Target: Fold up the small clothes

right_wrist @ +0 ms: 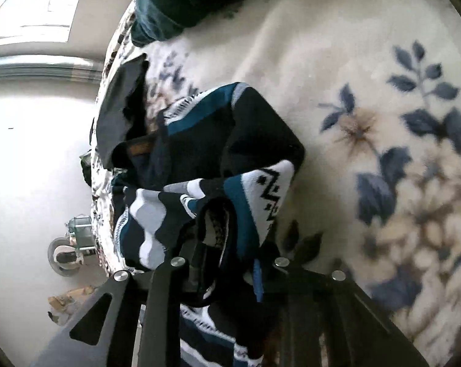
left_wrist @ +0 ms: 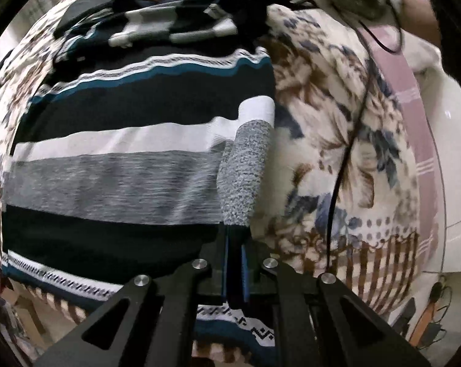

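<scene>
A small striped sweater (left_wrist: pixel 123 140), black, teal, white and grey, lies spread on a floral blanket (left_wrist: pixel 337 140). My left gripper (left_wrist: pixel 235 235) is shut on a fold of its grey edge (left_wrist: pixel 245 171) at the sweater's right side. In the right wrist view my right gripper (right_wrist: pixel 227 263) is shut on a bunched part of the same sweater (right_wrist: pixel 230 159), with patterned white and teal cloth draped over the fingers. The fingertips are hidden by the cloth.
The floral blanket (right_wrist: pixel 383 153) covers the surface. A black cable (left_wrist: pixel 346 165) runs across it at the right. A dark teal garment (right_wrist: pixel 169 9) lies at the back. The bed edge and pale floor (right_wrist: pixel 31 153) with a wheel (right_wrist: pixel 65 257) are at the left.
</scene>
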The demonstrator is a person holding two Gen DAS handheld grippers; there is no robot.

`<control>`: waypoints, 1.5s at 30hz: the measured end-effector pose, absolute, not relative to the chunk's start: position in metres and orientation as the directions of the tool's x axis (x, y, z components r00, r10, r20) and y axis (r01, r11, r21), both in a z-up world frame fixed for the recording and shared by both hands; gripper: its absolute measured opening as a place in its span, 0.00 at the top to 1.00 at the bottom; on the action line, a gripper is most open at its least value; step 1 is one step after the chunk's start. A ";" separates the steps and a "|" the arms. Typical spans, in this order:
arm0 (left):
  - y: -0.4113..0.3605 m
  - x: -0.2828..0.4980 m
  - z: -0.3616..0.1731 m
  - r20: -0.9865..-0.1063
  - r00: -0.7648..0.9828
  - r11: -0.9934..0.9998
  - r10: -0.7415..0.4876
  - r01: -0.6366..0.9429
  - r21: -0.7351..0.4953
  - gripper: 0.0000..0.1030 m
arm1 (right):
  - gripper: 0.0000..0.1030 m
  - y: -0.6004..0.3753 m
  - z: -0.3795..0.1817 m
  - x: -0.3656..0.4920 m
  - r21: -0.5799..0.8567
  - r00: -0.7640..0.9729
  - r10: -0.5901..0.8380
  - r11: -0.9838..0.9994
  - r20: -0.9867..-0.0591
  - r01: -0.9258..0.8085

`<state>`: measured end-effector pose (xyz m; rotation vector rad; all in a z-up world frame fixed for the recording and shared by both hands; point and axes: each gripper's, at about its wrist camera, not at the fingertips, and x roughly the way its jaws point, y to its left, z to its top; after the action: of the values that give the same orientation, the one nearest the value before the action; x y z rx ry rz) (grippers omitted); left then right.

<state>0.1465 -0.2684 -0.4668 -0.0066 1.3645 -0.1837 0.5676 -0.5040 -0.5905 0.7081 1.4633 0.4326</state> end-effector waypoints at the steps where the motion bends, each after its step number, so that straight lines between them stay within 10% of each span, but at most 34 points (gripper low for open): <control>1: -0.259 0.146 -0.463 -0.971 0.193 0.987 -0.142 0.108 -0.123 0.96 | 0.78 -0.503 -0.584 0.566 0.668 0.089 0.663 0.729 -0.743 0.148; 17: -0.017 0.167 -0.403 -0.913 0.356 0.920 -0.197 -0.254 -0.298 0.96 | 0.80 -0.269 -0.467 0.624 0.446 0.063 0.449 0.893 -0.891 -0.052; 34: 0.132 0.162 -0.525 -0.948 0.201 0.822 -0.249 -0.474 -0.316 0.97 | 0.76 -0.009 -0.573 0.647 0.112 -0.065 0.104 0.986 -0.992 -0.127; 38: 0.167 0.160 -0.528 -0.929 0.196 0.785 -0.314 -0.498 -0.370 0.91 | 0.38 -0.017 -0.563 0.645 0.357 -0.118 0.343 0.925 -0.932 -0.128; 45: 0.180 0.270 -0.484 -0.884 0.320 0.819 -0.341 -0.360 -0.446 0.52 | 0.36 -0.140 -0.500 0.611 0.433 0.110 0.430 0.901 -0.896 0.000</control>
<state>0.2699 0.1803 -0.4844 -0.6556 1.2724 0.0137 0.6105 -0.1400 -0.5001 0.3647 1.4342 0.3263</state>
